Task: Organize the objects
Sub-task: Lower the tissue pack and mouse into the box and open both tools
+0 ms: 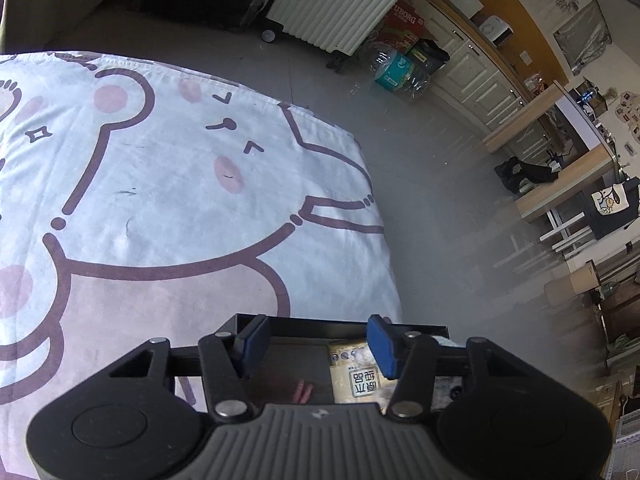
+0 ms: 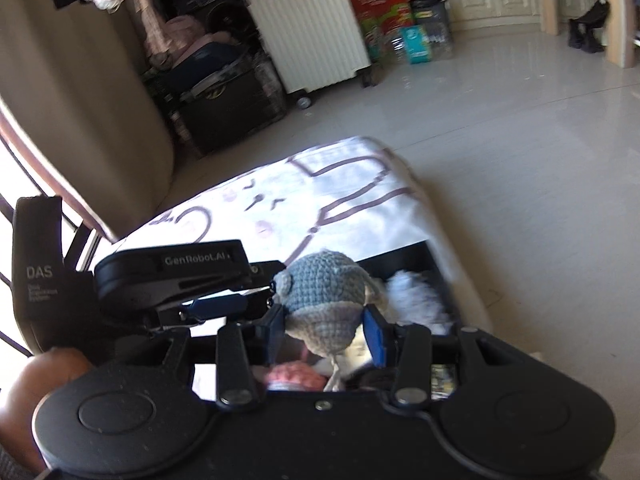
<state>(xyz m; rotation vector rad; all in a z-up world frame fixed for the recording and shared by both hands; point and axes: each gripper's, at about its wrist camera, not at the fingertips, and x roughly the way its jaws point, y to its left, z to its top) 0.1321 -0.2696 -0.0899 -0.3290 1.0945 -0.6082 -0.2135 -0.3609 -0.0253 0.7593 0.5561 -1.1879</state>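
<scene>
My left gripper [image 1: 318, 346] hangs with its jaws spread and nothing between them over the black box [image 1: 320, 326], above a yellow packet [image 1: 354, 376] inside. My right gripper [image 2: 326, 330] pinches the crocheted toy [image 2: 324, 296] above that box [image 2: 400, 258] on the cartoon sheet [image 2: 340, 196].

Daylight, moderately bright; hazy flare right of the white cartoon-print bedsheet [image 1: 168, 184] in left view. Right view motion-blurred, sheet overexposed beside the sunlit window [image 2: 12, 184]; fisheye bending at edges
</scene>
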